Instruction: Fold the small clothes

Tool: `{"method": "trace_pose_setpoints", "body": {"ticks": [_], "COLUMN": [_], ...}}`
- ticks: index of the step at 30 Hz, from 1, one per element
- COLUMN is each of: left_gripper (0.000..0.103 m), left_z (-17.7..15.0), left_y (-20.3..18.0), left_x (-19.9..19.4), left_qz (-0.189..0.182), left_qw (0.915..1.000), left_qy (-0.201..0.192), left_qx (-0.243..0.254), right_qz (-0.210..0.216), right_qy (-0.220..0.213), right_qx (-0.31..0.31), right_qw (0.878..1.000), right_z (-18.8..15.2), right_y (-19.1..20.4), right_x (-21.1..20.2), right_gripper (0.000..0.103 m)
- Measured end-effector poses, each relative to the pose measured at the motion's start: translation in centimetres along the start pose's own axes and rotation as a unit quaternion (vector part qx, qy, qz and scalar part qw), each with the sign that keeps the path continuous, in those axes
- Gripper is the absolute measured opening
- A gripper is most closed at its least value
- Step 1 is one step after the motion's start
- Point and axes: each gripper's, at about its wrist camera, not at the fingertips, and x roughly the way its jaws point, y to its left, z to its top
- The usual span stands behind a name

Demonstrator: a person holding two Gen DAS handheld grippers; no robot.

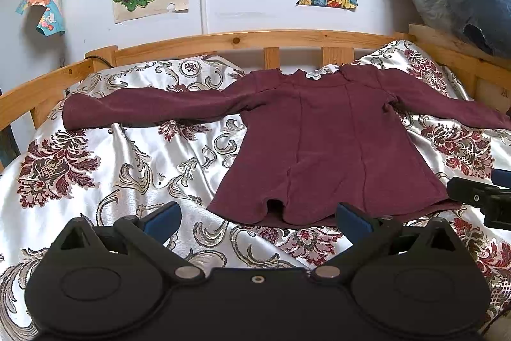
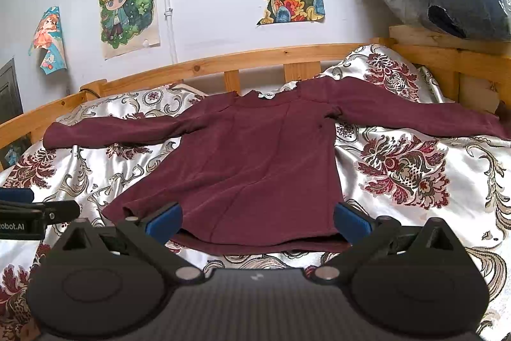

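From the left wrist, the left claw (image 1: pixel 257 221) hung released above the bed (image 1: pixel 105 155), just short of the hem of a maroon long-sleeved top (image 1: pixel 322 146) spread flat, sleeves out

From the right wrist, the right claw (image 2: pixel 257 221) was released, straddling the top's (image 2: pixel 252 155) hem, touching nothing

Small maroon long-sleeved top (image 1: pixel 322 143) flat on the floral bedspread (image 1: pixel 127 168), sleeves outspread.

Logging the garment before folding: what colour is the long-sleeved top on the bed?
Dark maroon top, plain with no print; clearest in the right wrist view.
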Motion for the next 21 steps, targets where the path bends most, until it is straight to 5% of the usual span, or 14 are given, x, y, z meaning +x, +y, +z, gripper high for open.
{"method": "trace_pose_setpoints", "body": {"ticks": [15,21], "left_gripper": [0.102,0.102], "left_z": [-0.1,0.7], "left_y": [0.1,0.8], "left_x": [0.1,2.6], "left_qz": [-0.002,-0.031], "left_qw": [1.0000,0.9982], "left_qy": [0.002,0.050], "left_qx": [-0.002,-0.009], "right_qz": [0.001,0.009], "right_qy": [0.000,0.025], "right_qx": [0.000,0.051], "right_qw": [1.000,0.998], "right_z": [0.0,0.9], "right_y": [0.0,-1.3], "right_x": [0.0,0.8], "right_gripper": [0.103,0.103]}}
